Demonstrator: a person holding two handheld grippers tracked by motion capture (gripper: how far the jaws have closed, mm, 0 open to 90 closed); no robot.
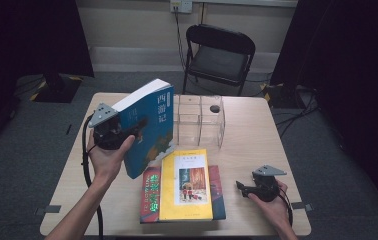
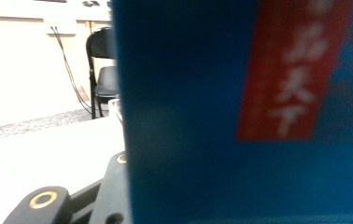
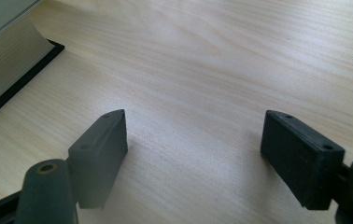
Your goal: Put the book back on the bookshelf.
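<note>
Stacked books (image 1: pixel 184 187) lie nearest; left of the clear plastic organizer (image 1: pixel 199 119), my left gripper (image 1: pixel 138 126) clamps the thick blue paperback (image 1: pixel 149 125), stiff, heavy, gripped mid-cover. My right gripper (image 3: pixel 194 154) gapes empty.

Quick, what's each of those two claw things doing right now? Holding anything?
Left gripper: closed on the blue book, holding it raised and tilted above the table.
Right gripper: open, nothing between its fingers, just bare tabletop.
</note>
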